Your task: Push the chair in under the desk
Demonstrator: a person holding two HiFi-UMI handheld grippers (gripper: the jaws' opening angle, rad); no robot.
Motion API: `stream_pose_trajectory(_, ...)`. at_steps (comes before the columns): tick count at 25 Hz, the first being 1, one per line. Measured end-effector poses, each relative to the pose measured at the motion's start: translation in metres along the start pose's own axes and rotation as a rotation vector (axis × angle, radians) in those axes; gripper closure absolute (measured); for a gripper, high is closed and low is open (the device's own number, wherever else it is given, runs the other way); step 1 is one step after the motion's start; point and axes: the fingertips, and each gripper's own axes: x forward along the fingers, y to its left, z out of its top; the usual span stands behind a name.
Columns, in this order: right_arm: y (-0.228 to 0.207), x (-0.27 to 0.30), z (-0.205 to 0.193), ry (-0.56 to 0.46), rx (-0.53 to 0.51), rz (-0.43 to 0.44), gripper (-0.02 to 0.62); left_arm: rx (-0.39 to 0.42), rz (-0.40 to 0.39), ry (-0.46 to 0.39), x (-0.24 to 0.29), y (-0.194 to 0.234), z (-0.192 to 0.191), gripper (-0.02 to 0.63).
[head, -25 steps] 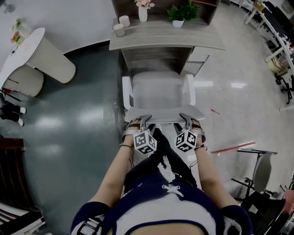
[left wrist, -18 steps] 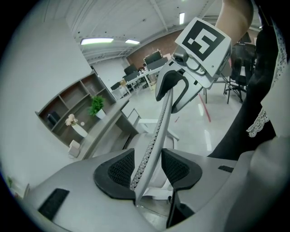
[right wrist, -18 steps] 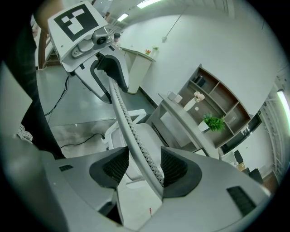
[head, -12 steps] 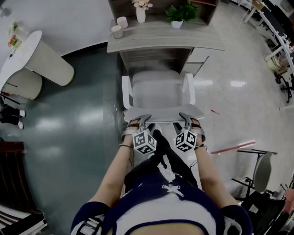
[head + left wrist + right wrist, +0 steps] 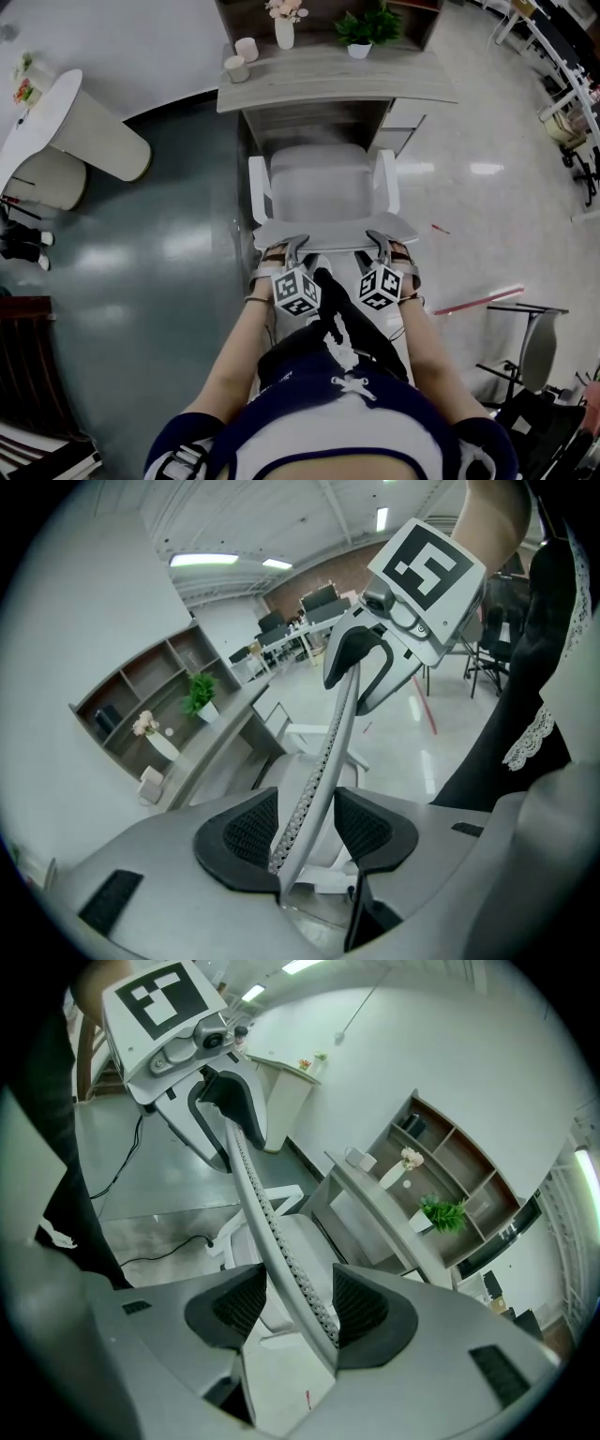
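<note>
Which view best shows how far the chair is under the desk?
Head view: from above, the chair's whole seat shows, still short of the desk top. Both gripper views show mainly the backrest rim between their jaws, with the desk beyond.

Desk (image 5: 337, 80) just ahead of chair (image 5: 323, 183)

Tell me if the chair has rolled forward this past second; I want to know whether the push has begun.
No, not visibly: the chair sits where it did beside the small red mark on the floor.
</note>
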Motion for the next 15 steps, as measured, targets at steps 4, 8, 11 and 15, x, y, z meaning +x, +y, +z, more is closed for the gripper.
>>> stream_pose_trajectory(4, -0.004, 0.004, 0.004, 0.0, -0.001, -0.004, 0.4, -0.012, -0.011, 0.006, 0.003, 0.007, -0.002, 0.416)
stream_pose_trajectory(8, -0.009, 0.009, 0.006, 0.0, -0.001, -0.01, 0.4, -0.021, -0.026, 0.012, 0.007, 0.013, -0.002, 0.416)
stream_pose_trajectory(11, -0.013, 0.013, 0.008, -0.002, -0.002, -0.012, 0.4, -0.017, -0.025, 0.011, 0.01, 0.019, -0.002, 0.416)
stream_pose_trajectory(15, -0.018, 0.017, 0.008, -0.001, -0.005, -0.016, 0.399, -0.012, -0.022, 0.003, 0.012, 0.023, -0.001, 0.416)
